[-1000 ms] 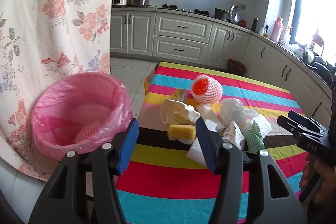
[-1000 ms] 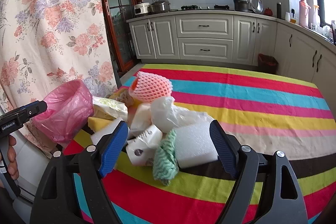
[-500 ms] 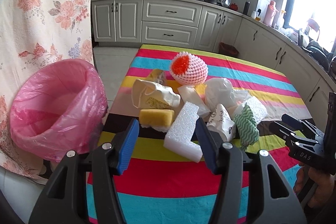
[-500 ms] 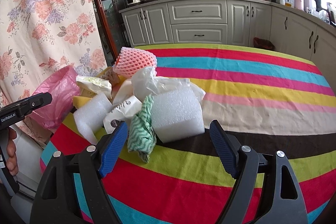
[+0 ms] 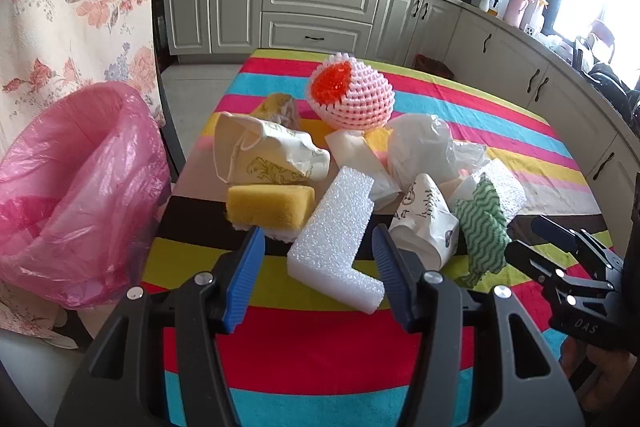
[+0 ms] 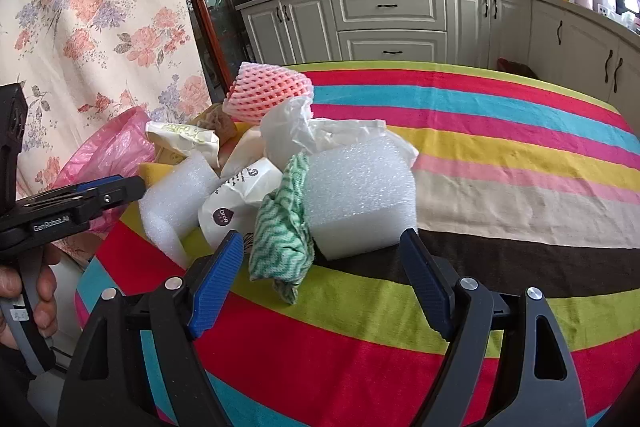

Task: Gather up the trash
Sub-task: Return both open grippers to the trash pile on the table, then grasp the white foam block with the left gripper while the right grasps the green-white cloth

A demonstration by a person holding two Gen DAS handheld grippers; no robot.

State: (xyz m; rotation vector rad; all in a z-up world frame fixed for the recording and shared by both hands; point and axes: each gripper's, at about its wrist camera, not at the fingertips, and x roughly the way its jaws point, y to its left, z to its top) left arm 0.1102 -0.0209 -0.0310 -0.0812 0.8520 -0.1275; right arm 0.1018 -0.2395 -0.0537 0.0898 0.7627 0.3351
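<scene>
Both grippers poised over the trash pile on the striped bench (image 5: 320, 359); nothing grasped yet.

Left gripper (image 5: 318, 267): fingers released, part-spread, empty. The L-shaped white foam piece (image 5: 336, 247) lies in line between them, not touched. Right gripper (image 6: 320, 267): fingers released and wide, empty, facing the large white foam block (image 6: 360, 199) and the green-and-white cloth (image 6: 282, 231) that leans on it.

Pile sits near the bench's left edge: yellow sponge (image 5: 270, 205), crushed paper cup (image 5: 424, 227), paper bag with gold print (image 5: 260, 155), white plastic bag (image 5: 424, 151), pink foam fruit net (image 5: 350, 99) at the back. Pink-lined bin (image 5: 76, 195) stands off the bench edge, just beside the pile.

Risks, as judged:
- The left opening looks only a little wider than the L-piece. A finger landing on top would shove it into the sponge or cup rather than straddle it.
- Foam is light and springy; a shallow pinch could let it pop free on the carry to the bin.
- The right fingers closing on the block may trap the cloth too, then shed it mid-transfer.
- Items overlap; lifting one may drag its neighbours off the near bench edge, missing the bin.
- The two grippers work close together over one pile; a collision is possible.
</scene>
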